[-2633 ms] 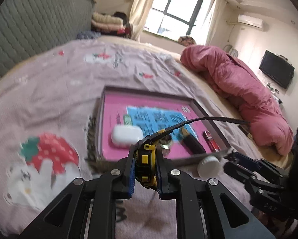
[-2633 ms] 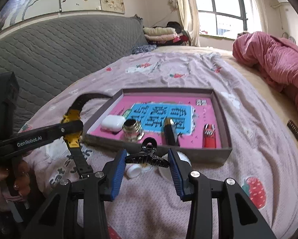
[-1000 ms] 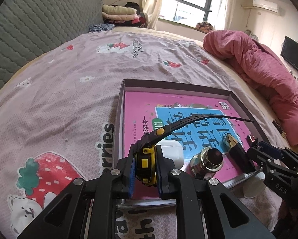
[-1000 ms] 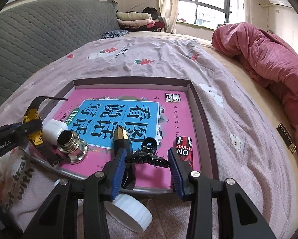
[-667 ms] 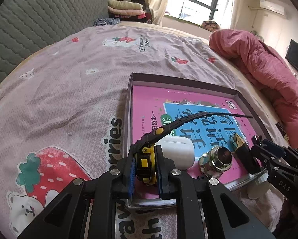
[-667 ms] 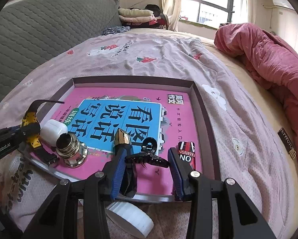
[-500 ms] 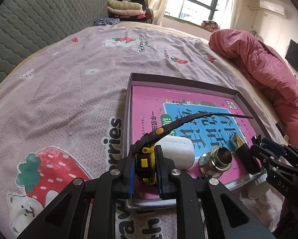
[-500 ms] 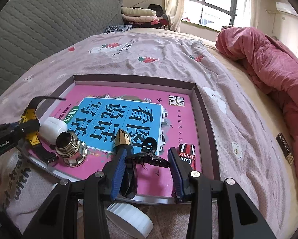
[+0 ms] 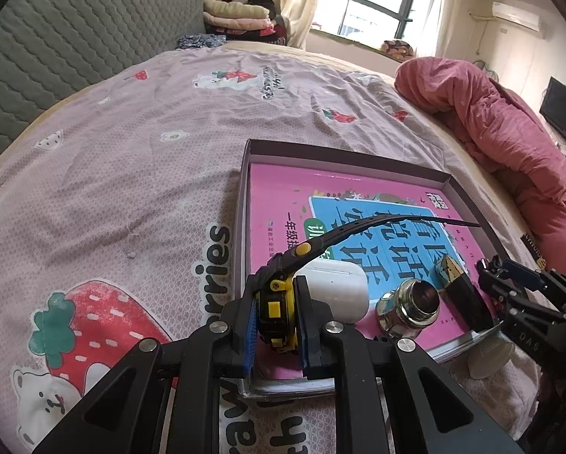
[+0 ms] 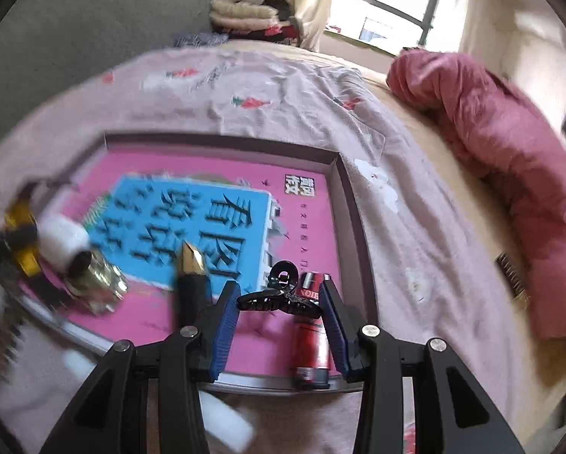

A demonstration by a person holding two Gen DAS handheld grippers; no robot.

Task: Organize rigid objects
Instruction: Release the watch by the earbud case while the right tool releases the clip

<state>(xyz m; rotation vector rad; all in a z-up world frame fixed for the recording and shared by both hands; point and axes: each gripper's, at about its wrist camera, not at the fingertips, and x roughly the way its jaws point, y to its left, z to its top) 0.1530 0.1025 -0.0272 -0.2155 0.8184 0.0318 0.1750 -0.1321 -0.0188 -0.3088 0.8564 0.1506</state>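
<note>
Right now the left gripper (image 9: 276, 321) has its fingers (image 9: 248, 325) nearly together, clamped on the yellow-and-black body of a watch (image 9: 274, 308) whose black strap arcs up and away over the tray. It hangs above the tray's near left corner, just in front of a white earbud case (image 9: 337, 291).

That shallow grey tray (image 9: 343, 151) sits on the bed, on a mauve bedspread (image 9: 131, 151) printed with strawberries and bears, and a pink book with a blue panel (image 9: 290, 196) covers its floor. On the book, along the near edge, the earbud case lies at the left, a shiny metal cylinder (image 9: 411, 308) with a dark opening lies on its side just beside it, and a black bottle with a gold pointed cap (image 9: 459, 295) lies to the right of that. A red lighter (image 10: 310, 335) lies at the near right corner of the tray, seen from the right wrist.

At a middling width, the right gripper (image 10: 281, 302) holds a black claw hair clip (image 10: 279, 295) crosswise, each blue finger pad (image 10: 225, 321) pressing on one end of it. The clip hangs above the near right part of the tray, between the black bottle and the lighter. The right-wrist view is blurred, especially on its left side.

Outside the tray, against its near rim, a white cap or lid (image 9: 489, 357) rests on the bedspread. A rumpled pink quilt (image 9: 510, 132) lies along the far right edge of the bed, and folded clothes (image 9: 237, 19) are stacked below the window
</note>
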